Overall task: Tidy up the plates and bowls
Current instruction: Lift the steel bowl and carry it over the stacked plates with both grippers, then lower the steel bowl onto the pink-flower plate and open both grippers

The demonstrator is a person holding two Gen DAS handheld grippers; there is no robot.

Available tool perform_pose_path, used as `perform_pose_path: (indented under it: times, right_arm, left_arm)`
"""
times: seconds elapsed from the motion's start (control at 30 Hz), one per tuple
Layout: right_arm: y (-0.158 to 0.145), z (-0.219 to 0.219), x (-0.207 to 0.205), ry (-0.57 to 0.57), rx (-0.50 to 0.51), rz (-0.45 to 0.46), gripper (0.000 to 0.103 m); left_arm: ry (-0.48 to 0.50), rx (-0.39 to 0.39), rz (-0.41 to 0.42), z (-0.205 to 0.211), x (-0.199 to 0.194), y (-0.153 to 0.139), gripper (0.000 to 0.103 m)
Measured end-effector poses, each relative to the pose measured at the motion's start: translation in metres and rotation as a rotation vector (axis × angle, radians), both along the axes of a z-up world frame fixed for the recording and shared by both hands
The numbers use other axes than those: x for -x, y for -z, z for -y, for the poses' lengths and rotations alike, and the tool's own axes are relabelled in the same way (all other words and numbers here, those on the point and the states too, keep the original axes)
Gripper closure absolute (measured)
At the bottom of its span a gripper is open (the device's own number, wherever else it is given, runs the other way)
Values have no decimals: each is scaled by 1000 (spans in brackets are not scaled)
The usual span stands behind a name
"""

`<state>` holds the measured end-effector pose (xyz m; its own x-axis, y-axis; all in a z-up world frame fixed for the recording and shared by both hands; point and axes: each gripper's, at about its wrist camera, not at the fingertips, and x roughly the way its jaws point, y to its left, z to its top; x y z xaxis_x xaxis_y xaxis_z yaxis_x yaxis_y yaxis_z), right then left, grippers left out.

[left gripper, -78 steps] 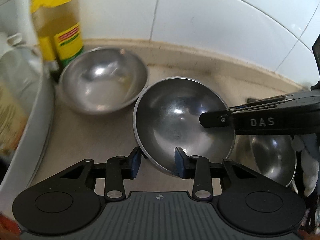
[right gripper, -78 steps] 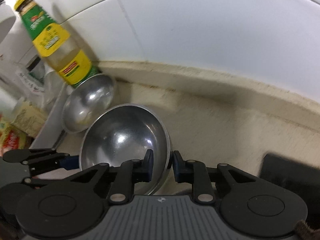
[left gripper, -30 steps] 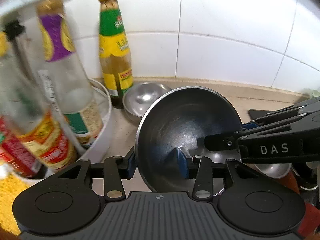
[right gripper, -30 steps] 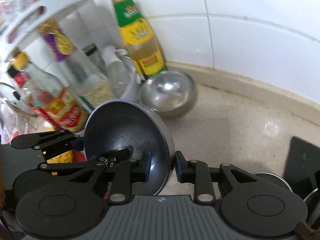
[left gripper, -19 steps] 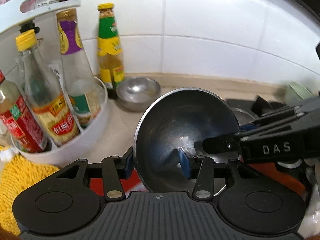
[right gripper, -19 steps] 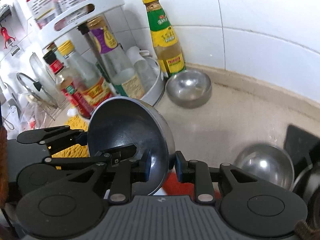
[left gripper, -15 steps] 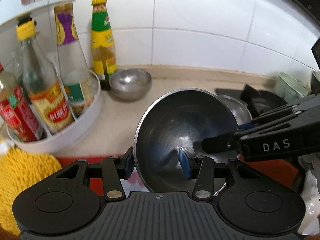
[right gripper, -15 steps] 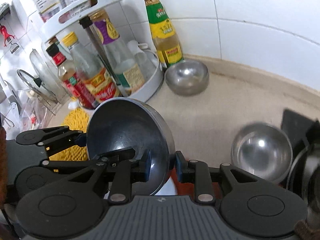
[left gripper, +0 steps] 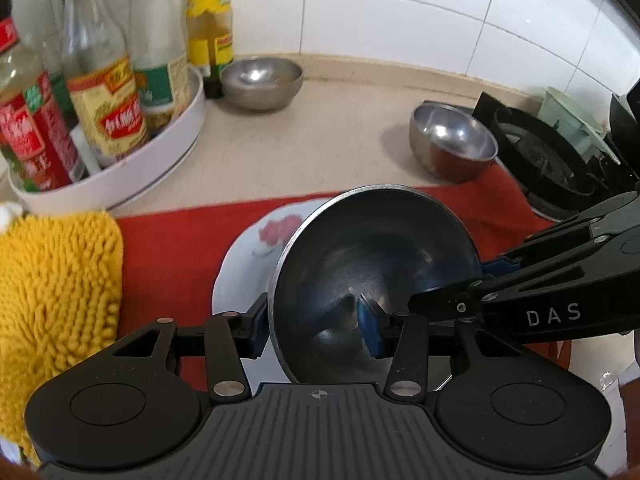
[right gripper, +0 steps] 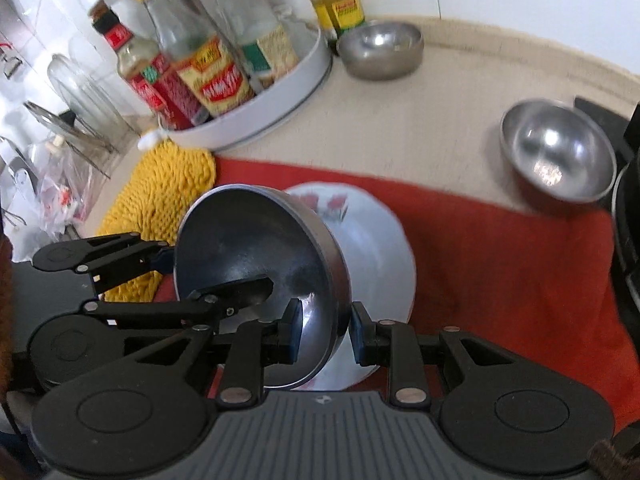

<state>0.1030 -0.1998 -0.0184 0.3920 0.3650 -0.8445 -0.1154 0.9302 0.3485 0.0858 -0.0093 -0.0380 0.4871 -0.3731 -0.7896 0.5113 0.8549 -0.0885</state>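
Observation:
A large steel bowl (left gripper: 380,248) (right gripper: 240,240) hangs tilted in the air, gripped at opposite sides of its rim. My left gripper (left gripper: 312,326) is shut on the near rim, one pad outside and one inside. My right gripper (right gripper: 326,332) is shut on the rim's other side, and in the left wrist view it reaches in from the right. Right under the bowl a white plate (left gripper: 256,248) (right gripper: 380,248) with red flowers lies on a red cloth (left gripper: 172,248). Two smaller steel bowls stand on the counter: one by the wall (left gripper: 260,80) (right gripper: 380,48), one at the right (left gripper: 452,140) (right gripper: 556,152).
A white round rack (left gripper: 120,172) (right gripper: 280,96) full of sauce bottles stands at the back left. A yellow shaggy mat (left gripper: 52,280) (right gripper: 160,196) lies left of the cloth. A black gas burner (left gripper: 540,160) is at the right. Tiled wall behind.
Both grippers have carried the large bowl back from the wall and a little down. It now hangs over the flowered plate on the red cloth, which have come into view.

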Motion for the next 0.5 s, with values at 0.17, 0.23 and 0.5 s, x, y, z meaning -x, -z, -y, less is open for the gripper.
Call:
perform_pose_path:
  times: [0.17, 0.23, 0.5]
  right_arm:
    - [6, -11, 1, 12, 14, -19, 80]
    - [6, -14, 1, 18, 17, -26, 80]
    - [8, -13, 1, 77, 44, -23, 76]
  left_arm:
    - [-2, -1, -13, -5, 2, 3, 51]
    - [1, 1, -20, -5, 2, 5, 51]
    - [-7, 0, -7, -11, 1, 3, 48]
